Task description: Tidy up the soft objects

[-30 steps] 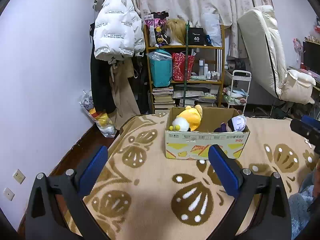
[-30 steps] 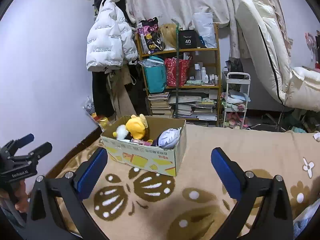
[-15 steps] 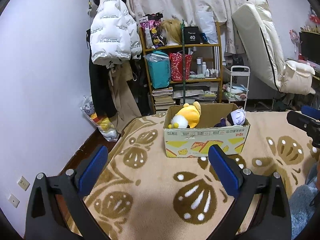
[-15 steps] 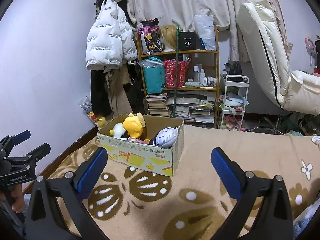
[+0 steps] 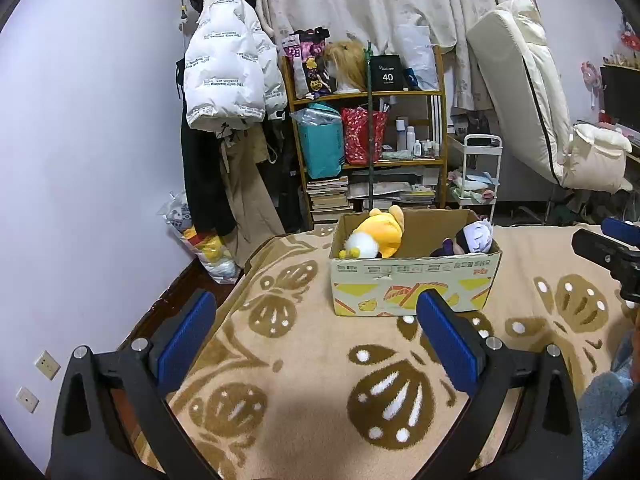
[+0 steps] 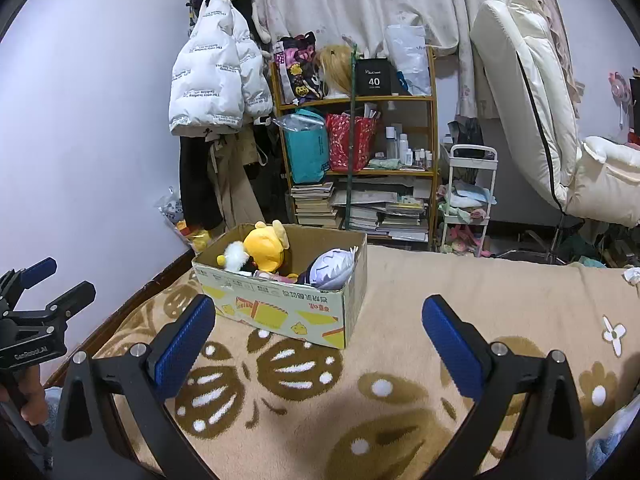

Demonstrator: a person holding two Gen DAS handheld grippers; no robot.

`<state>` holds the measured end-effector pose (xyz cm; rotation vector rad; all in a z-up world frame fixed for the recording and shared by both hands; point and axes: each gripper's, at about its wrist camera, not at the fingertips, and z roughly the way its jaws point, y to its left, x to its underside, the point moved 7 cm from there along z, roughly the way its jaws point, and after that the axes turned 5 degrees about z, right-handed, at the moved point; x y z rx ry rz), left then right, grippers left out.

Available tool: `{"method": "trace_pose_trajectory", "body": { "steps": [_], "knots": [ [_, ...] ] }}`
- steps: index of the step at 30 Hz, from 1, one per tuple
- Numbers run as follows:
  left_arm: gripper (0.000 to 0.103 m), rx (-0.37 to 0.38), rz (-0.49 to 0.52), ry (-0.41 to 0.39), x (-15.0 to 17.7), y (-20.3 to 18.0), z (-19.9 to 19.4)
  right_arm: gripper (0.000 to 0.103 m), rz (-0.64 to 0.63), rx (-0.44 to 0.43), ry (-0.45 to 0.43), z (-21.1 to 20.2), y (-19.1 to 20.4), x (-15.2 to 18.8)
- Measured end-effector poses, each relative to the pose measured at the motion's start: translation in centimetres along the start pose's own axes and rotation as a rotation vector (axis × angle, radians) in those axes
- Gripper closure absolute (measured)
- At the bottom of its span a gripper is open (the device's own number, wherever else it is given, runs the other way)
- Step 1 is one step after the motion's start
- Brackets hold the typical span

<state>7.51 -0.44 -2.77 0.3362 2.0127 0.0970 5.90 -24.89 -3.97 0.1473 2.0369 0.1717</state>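
A cardboard box (image 5: 414, 280) sits on a tan blanket (image 5: 312, 364) with brown leaf shapes. Inside the box, a yellow plush toy (image 5: 378, 234) with a white fluffy part lies at the left end, and a plush doll with pale lilac hair (image 5: 474, 236) lies at the right end, its head just above the rim.

The left gripper (image 5: 316, 332) hangs above the blanket in front of the box, its blue-padded fingers (image 5: 186, 336) spread wide with nothing between them. The right gripper (image 6: 318, 336) is also spread wide and empty, over the blanket near the box's front corner. Each gripper shows at the edge of the other's view: the right one at the far right of the left wrist view, the left one at the far left of the right wrist view.

Behind the box stand a wooden shelf (image 5: 368, 96) crowded with bags, bottles and books, a white puffer jacket (image 5: 228, 68) hanging on the wall, a small white cart (image 5: 478, 172) and a cream reclining chair (image 5: 532, 92).
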Motion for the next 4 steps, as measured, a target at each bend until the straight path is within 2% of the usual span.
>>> {"method": "trace_pose_trajectory", "body": {
  "steps": [4],
  "knots": [
    [0.004,-0.001,0.0,-0.002,0.01,0.0,0.08,0.0,0.001,0.001,0.0,0.09,-0.07,0.22]
  ]
}}
